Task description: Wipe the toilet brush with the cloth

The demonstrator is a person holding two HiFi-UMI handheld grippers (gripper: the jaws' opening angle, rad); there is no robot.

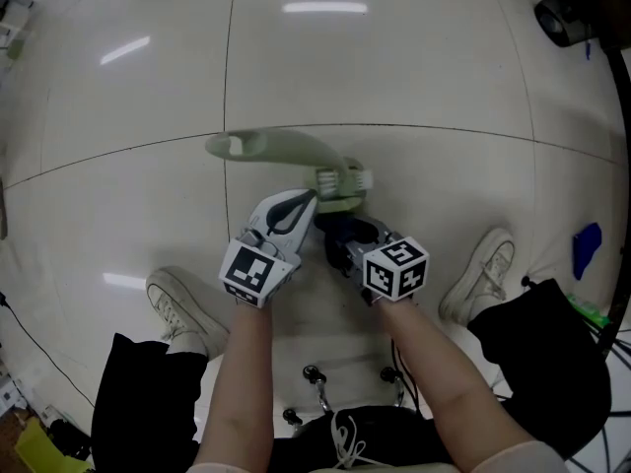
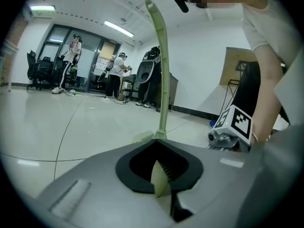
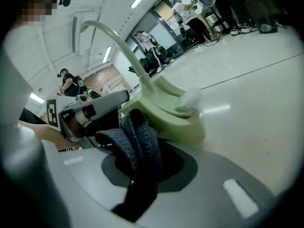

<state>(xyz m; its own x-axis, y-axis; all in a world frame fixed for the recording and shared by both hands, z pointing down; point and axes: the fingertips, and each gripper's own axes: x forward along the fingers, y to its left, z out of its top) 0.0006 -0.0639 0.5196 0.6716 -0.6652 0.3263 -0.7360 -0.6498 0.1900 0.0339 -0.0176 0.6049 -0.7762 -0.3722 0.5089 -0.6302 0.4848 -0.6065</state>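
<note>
Left tool [image 1: 304, 203] gripping toilet brush [image 1: 281, 148], handle leftward, right tool [image 1: 337, 236] gripping cloth [image 3: 140, 137]

You're over a glossy off-white tiled floor [image 1: 414, 67], thin dark grout lines crossing it, ceiling lights glinting in the upper half. Dead centre, the pale green plastic toilet brush [image 1: 296, 151] has its chunky base down on the tile; the right gripper view shows that base [image 3: 175, 118] flat on the floor. One white lace-up sneaker [image 1: 182, 308] is planted lower left, its twin [image 1: 481, 276] lower right. Small black castors [image 1: 314, 372] sit at bottom centre between them. A little blue object [image 1: 587, 246] lies by the right edge, a thin black cable [image 1: 35, 348] snakes along the lower left, and a dark round object [image 1: 560, 18] fills the upper right corner.
</note>
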